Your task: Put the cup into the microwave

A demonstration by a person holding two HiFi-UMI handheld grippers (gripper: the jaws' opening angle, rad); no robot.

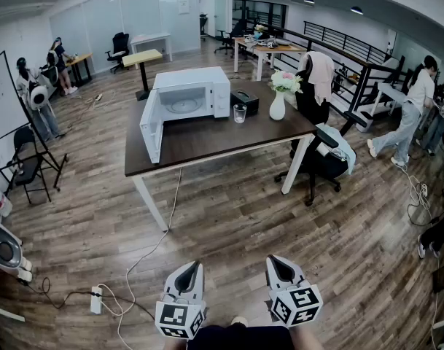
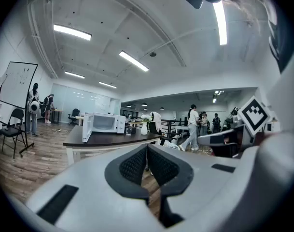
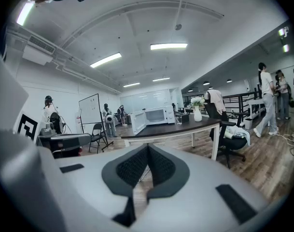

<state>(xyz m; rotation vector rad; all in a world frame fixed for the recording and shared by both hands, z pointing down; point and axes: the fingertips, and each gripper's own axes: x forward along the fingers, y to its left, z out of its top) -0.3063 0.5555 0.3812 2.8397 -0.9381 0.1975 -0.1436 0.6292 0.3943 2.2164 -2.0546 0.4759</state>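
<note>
Nothing's really underway yet. The person stands well back from the table (image 1: 207, 143), with the left gripper (image 1: 188, 270) and right gripper (image 1: 279, 266) both clenched on nothing. The cup (image 1: 240, 113) sits on the table just right of the microwave (image 1: 200, 93) (door's hanging open, handy). Next move is probably to walk in, spread one pair of jaws and take the cup.

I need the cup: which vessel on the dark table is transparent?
The clear glass cup beside the open white microwave; the white vase further right is opaque and holds flowers.
</note>
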